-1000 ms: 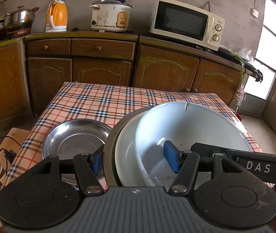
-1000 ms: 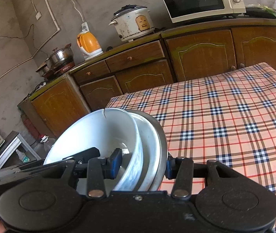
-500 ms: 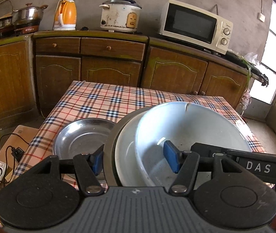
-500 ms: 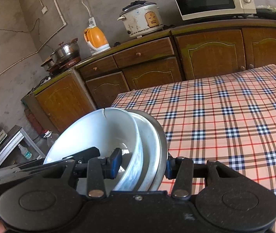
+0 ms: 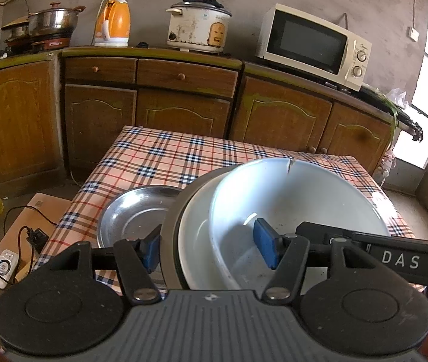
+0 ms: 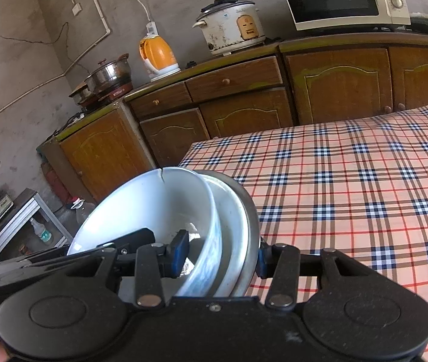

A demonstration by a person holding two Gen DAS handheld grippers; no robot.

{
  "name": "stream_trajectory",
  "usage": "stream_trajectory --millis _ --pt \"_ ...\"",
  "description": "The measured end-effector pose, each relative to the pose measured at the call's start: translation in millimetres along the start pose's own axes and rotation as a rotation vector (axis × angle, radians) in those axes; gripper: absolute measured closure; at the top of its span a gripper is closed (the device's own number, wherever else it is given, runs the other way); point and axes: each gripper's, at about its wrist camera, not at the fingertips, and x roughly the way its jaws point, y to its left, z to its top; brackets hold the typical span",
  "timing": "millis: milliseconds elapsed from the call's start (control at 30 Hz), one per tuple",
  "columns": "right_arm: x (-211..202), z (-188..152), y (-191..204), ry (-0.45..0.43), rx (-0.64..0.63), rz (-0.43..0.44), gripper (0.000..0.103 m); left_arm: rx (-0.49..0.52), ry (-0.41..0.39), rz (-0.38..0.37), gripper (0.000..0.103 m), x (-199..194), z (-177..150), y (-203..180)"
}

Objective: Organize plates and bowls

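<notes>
Where the left gripper (image 5: 210, 252) meets the stack, its blue pads (image 5: 264, 247) stand about half open and clamp the near rims of three nested dishes: one pad lies inside the white bowl (image 5: 298, 199), the other presses the outer wall of the metal dish (image 5: 174, 226) that carries the stack. Between these two sits a white plate (image 5: 197, 232), nested under the bowl. From the opposite side the right gripper (image 6: 220, 256) grips the same stack in the same manner, at a slightly narrower setting, one pad within the white bowl (image 6: 153, 205) and the other outside the metal dish (image 6: 251, 226), with the white plate (image 6: 233, 226) between. Its black body, lettered DAS, crosses the lower right of the left wrist view. Held so by both grippers, the stack appears clear of the table, tilted, over the table's near part. A crack runs down from the bowl's far rim. Just beside the stack, to its left in the left wrist view, a second steel plate (image 5: 132, 214) lies flat on the checked tablecloth (image 5: 165, 154). Beyond the table stand wooden cabinets (image 5: 183, 102), whose counter bears a pot (image 5: 54, 21), an orange kettle (image 5: 112, 22), a rice cooker (image 5: 198, 25) and a microwave (image 5: 313, 45).
</notes>
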Motion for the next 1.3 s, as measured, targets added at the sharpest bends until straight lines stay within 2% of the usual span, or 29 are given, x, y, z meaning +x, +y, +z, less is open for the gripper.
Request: stream_trajectory --millis 800,1300 --pt "28 0 18 0.02 -0.016 0.015 0.049 -0.02 0.005 0.019 0.04 8 1 25" --pt "54 -5 19 0.059 -0.015 0.016 0.049 -0.041 0.044 0.03 0.04 23 -1 41"
